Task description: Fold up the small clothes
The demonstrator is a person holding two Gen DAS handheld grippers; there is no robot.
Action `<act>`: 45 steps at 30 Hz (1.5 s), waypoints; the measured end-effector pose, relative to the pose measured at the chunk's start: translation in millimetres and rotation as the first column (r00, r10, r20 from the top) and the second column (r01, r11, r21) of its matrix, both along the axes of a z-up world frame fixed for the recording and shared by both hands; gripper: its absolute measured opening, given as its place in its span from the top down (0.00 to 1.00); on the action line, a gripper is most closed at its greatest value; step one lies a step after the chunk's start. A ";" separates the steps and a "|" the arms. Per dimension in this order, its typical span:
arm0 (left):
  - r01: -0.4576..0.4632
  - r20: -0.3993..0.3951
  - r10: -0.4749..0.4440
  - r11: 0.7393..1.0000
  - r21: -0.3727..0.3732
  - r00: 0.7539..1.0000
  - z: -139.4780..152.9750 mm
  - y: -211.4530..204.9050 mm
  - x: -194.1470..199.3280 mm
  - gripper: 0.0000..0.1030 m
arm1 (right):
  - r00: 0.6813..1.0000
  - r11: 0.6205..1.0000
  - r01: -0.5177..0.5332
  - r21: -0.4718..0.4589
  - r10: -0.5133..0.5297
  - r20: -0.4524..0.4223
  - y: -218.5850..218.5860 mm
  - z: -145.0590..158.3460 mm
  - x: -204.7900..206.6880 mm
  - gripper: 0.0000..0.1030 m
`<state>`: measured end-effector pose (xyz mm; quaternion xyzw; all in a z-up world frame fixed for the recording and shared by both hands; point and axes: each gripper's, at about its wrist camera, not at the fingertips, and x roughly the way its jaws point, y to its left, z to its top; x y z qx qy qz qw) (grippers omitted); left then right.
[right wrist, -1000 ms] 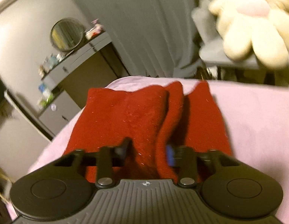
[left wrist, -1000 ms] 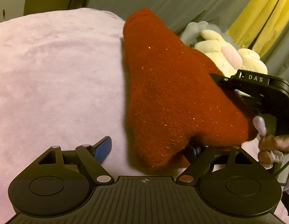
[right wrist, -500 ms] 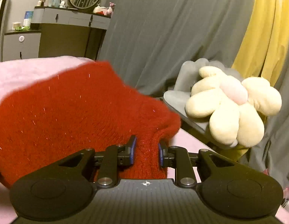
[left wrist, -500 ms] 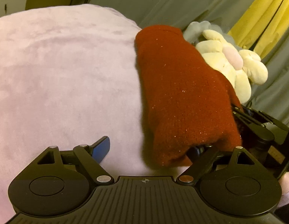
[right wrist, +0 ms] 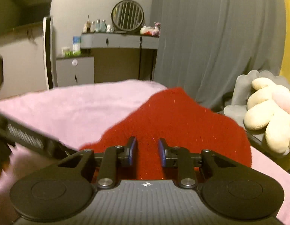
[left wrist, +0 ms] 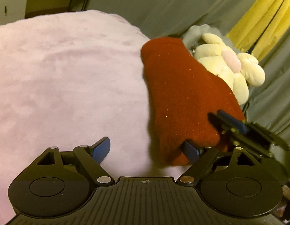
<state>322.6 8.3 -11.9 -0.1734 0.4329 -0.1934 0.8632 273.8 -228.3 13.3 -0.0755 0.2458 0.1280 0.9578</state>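
Note:
A dark red knit garment point(left wrist: 184, 97) lies folded into a narrow strip on the pink plush surface point(left wrist: 66, 86). My left gripper point(left wrist: 146, 148) is open; its right fingertip point(left wrist: 190, 150) touches the garment's near end and its left one lies on the pink cloth. In the right wrist view the garment point(right wrist: 174, 120) lies spread just ahead of my right gripper point(right wrist: 146, 153). Its jaws stand apart over the red knit, with nothing clamped. The right gripper also shows in the left wrist view point(left wrist: 238, 127) at the garment's right edge.
A cream flower-shaped plush point(left wrist: 231, 65) sits on a grey seat beyond the surface's right edge, also in the right wrist view point(right wrist: 272, 112). A grey dresser with a round mirror point(right wrist: 126, 39) stands at the back. Grey and yellow curtains point(left wrist: 257, 18) hang behind.
The red garment was carried rightward and laid down folded narrower. My right gripper, shut on it half a second ago, has opened and let go. My left gripper stayed open.

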 end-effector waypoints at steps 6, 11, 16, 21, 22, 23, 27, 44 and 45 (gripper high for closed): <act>0.020 0.023 -0.020 1.000 -0.010 1.000 6.5 -2.5 -0.5 0.12 | 1.000 1.000 -0.001 0.005 0.001 -0.021 -10.1 -21.0 7.6 0.77; -0.111 0.025 0.112 0.992 -0.067 0.993 10.1 21.5 -1.1 0.11 | 1.000 0.999 -0.012 -0.040 0.011 -0.021 -6.5 -21.4 6.2 0.77; -0.210 0.007 0.212 0.973 -0.096 0.977 7.8 34.7 4.0 0.11 | 0.999 0.999 0.011 0.037 -0.013 0.046 3.0 19.2 -1.4 0.76; -0.171 -0.003 0.173 0.973 -0.158 0.985 2.6 31.2 9.1 0.10 | 1.000 0.999 0.003 0.038 -0.002 -0.022 7.7 -5.5 25.2 0.73; -0.166 -0.010 0.167 0.973 -0.161 0.986 0.2 29.7 10.5 0.10 | 0.999 0.997 0.000 0.074 0.003 -0.038 2.0 -12.0 30.1 0.72; -0.161 -0.015 0.161 0.974 -0.162 0.987 -1.6 27.6 12.0 0.10 | 0.999 0.993 -0.002 0.117 0.007 -0.039 -4.2 -16.3 33.3 0.72; -0.152 -0.040 0.147 0.975 -0.162 0.988 -7.7 19.1 15.3 0.09 | 0.997 0.983 -0.041 0.178 0.053 -0.064 -16.3 -11.2 36.5 0.68; -0.063 -0.130 0.007 0.901 -0.430 0.991 -32.0 -1.8 82.4 0.08 | 0.898 0.573 0.396 0.718 -0.078 -0.434 -225.0 -51.3 51.5 0.12; -0.064 -0.136 0.006 0.902 -0.428 0.991 -34.3 -5.2 89.0 0.08 | 0.892 0.545 0.400 0.737 -0.048 -0.449 -223.8 -60.9 57.6 0.12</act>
